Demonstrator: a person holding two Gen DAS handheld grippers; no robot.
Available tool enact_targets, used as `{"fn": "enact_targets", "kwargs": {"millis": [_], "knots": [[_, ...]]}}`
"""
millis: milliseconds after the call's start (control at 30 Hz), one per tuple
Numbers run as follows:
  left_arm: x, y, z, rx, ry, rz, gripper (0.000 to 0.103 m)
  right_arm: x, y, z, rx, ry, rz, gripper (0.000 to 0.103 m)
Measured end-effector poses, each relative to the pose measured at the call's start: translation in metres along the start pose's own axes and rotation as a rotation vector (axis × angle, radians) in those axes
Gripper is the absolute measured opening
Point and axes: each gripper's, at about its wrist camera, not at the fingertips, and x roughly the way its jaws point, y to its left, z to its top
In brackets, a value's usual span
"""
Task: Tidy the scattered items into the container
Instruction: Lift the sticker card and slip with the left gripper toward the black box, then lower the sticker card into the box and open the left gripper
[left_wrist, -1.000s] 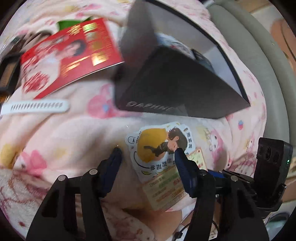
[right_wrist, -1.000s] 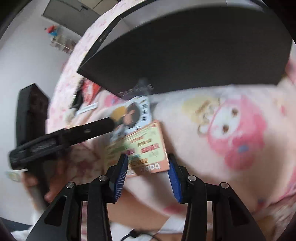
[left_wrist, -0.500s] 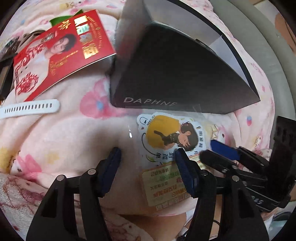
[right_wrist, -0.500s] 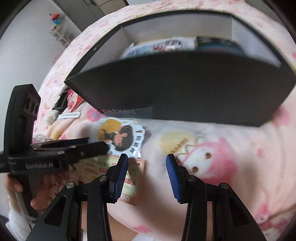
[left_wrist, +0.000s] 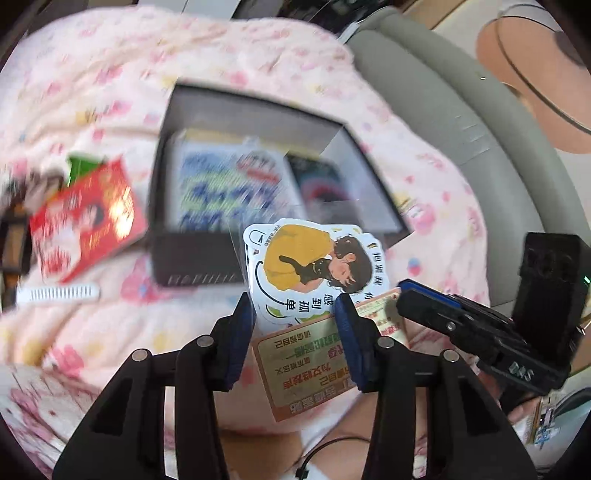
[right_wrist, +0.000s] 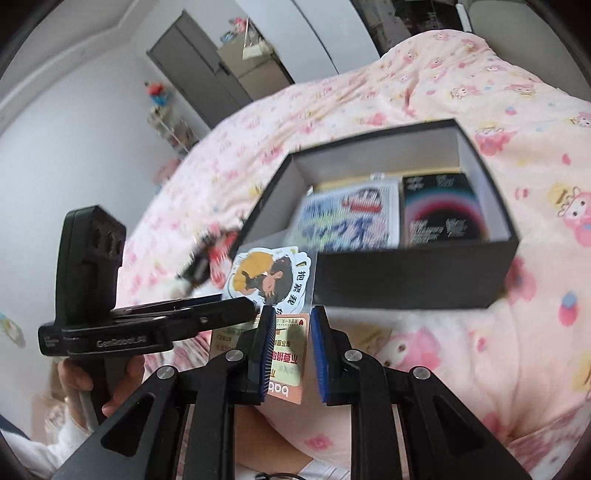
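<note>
1. My left gripper (left_wrist: 293, 314) has its jaws partway apart and closing. The cartoon sticker (left_wrist: 314, 266) and the orange card (left_wrist: 317, 362) stand between its blue pads; the left pad (left_wrist: 242, 332) meets the clear sleeve edge around the sticker, the right pad (left_wrist: 349, 343) lies against the card's face. Whether they truly press, I cannot tell.
2. My right gripper (right_wrist: 291, 339) is narrower, its jaws also closing. The same orange card (right_wrist: 290, 365) sits in the gap, close against the left pad (right_wrist: 264, 347), with a sliver of space before the right pad (right_wrist: 319, 354). I cannot tell that it is pinched yet.
3. In the left view, my right gripper's tip reaches the card's right edge from the side.
4. The sticker (right_wrist: 267, 277) rises above both sets of fingertips, overlapping the near wall of the black box (right_wrist: 406, 280).
5. The box (left_wrist: 192, 258) lies just beyond the grippers on the pink blanket (left_wrist: 92, 332), open, with 2 flat printed items inside.
6. Left of the box lie a red card (left_wrist: 85, 225) and a white strap (left_wrist: 55, 293), well apart from my grippers.
</note>
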Motion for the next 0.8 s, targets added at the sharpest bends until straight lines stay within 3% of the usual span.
{"fn": "enact_targets", "kwargs": {"millis": [67,200,267,333,467,567,800], "knots": [[0.000,-0.010,0.018,0.025,-0.021,-0.008,0.044,-0.006,-0.006,0.016,-0.004,-0.020,-0.021,0.016],[0.033,-0.021,0.057,-0.070,-0.019,0.010,0.044,-0.001,-0.014,0.053,-0.064,-0.067,-0.122,0.016],[0.053,-0.033,0.074,-0.058,-0.020,0.052,0.044,0.006,-0.029,0.068,-0.047,-0.061,-0.187,0.017],[0.068,-0.043,0.086,-0.022,-0.029,0.107,0.044,0.013,-0.041,0.079,-0.014,-0.048,-0.195,0.017],[0.098,-0.038,0.101,-0.042,0.024,0.079,0.044,0.021,-0.065,0.084,0.007,-0.058,-0.241,0.017],[0.115,-0.031,0.102,-0.051,0.054,0.104,0.044,0.031,-0.083,0.074,0.065,-0.034,-0.226,0.017],[0.146,-0.010,0.103,-0.110,0.137,0.102,0.047,0.058,-0.089,0.087,0.042,0.043,-0.261,0.017]]}}
